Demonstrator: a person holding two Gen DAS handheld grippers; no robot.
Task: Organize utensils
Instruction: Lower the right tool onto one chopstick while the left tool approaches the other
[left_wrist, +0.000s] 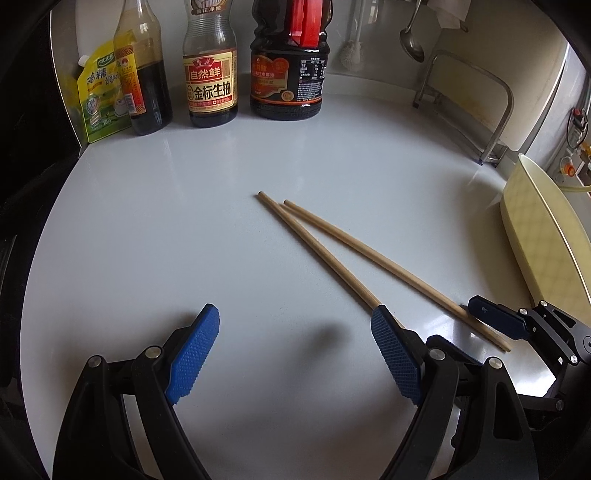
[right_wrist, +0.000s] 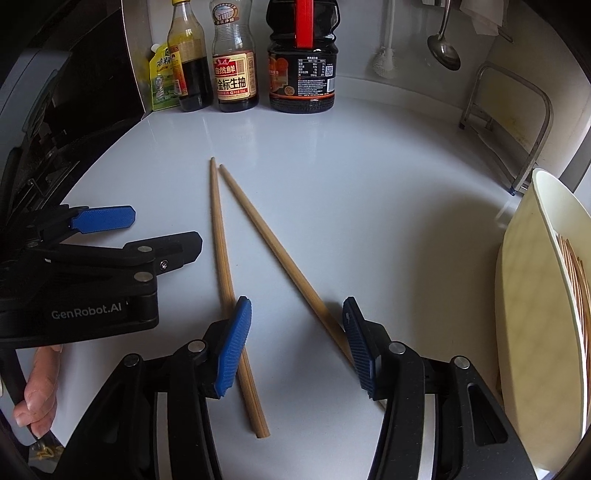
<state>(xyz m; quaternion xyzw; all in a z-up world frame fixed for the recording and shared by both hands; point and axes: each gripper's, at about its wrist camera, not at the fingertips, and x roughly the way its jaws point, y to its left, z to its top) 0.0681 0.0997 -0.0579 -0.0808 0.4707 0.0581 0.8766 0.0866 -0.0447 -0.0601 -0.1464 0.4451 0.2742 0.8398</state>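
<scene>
Both wrist views downward, close; share chopsticks.

Left gripper hangs tilted down, jaws wide apart and empty. Right gripper tilts down too, jaws half open, gripping nothing.

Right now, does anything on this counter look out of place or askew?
Yes: two chopsticks lie loose on the white counter, splayed in a V rather than parallel, while others already sit in the cream container at right.
</scene>
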